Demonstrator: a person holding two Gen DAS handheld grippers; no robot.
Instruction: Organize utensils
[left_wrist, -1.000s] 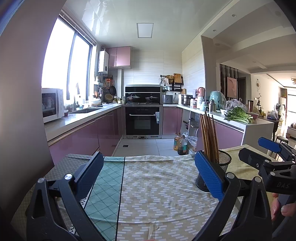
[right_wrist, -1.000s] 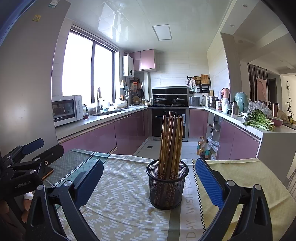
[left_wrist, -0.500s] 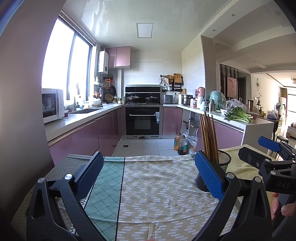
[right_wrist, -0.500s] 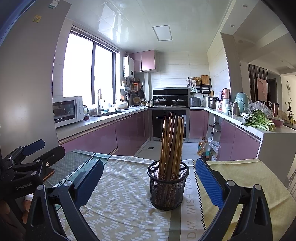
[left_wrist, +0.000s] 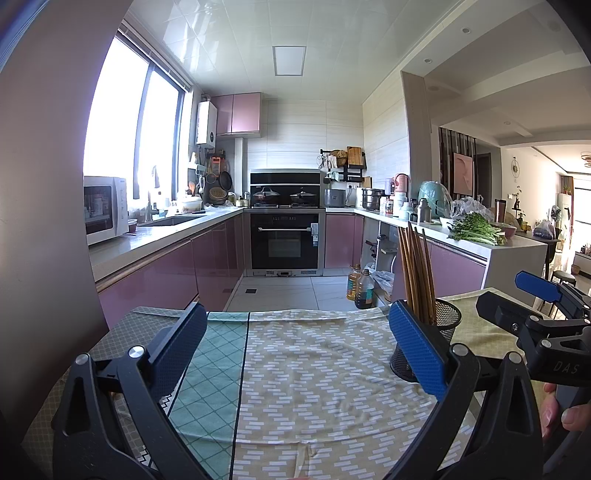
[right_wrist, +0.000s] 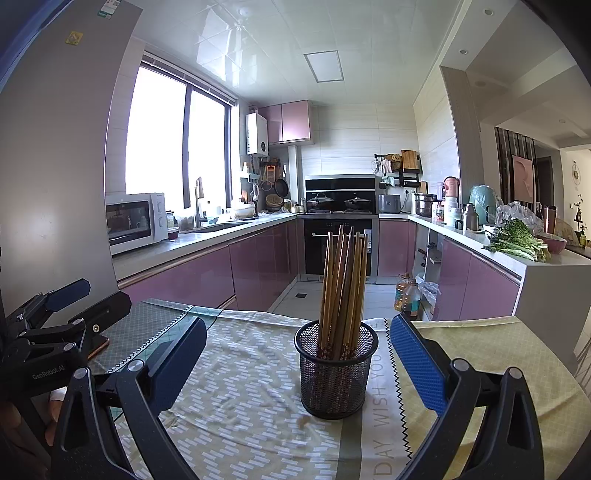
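The wooden chopsticks (right_wrist: 341, 288) all stand upright in the black mesh holder (right_wrist: 336, 373) on the patterned tablecloth (right_wrist: 251, 391) — no loose utensil is visible, so the task looks almost finished. The right gripper (right_wrist: 295, 365) and the left gripper (left_wrist: 295, 350) are both spread wide, grasping nothing.

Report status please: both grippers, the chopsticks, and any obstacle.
Left gripper open, empty. Right gripper open, facing mesh holder. Chopsticks upright in holder. Nothing in the way.
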